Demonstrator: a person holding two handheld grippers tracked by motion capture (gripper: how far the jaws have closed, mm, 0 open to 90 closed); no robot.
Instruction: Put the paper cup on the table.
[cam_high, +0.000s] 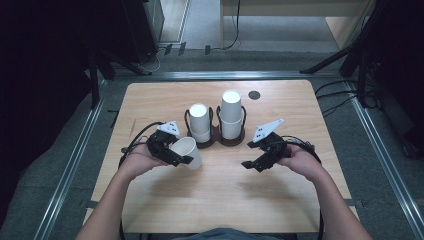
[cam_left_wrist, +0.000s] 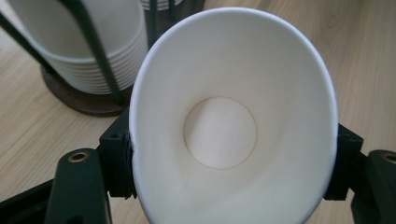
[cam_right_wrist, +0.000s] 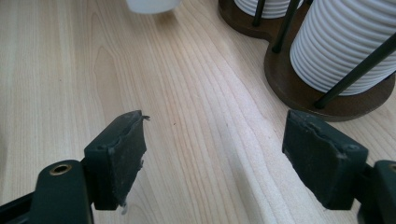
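Observation:
My left gripper (cam_high: 181, 156) is shut on a white paper cup (cam_high: 189, 151), held just in front of the cup holder. In the left gripper view the cup (cam_left_wrist: 233, 121) is squeezed oval between the two jaws, its mouth facing the camera. My right gripper (cam_high: 251, 165) is open over bare wood with nothing between its jaws; its pads (cam_right_wrist: 119, 154) stand wide apart. A dark two-ring cup holder (cam_high: 217, 137) at the table's middle carries a short stack of white cups (cam_high: 199, 121) on the left and a taller stack (cam_high: 231, 113) on the right.
The light wooden table (cam_high: 215, 200) has a small dark disc (cam_high: 254, 94) near its far edge. Metal rails and cables run on the floor on both sides. In the right gripper view the holder's base (cam_right_wrist: 299, 88) lies close ahead on the right.

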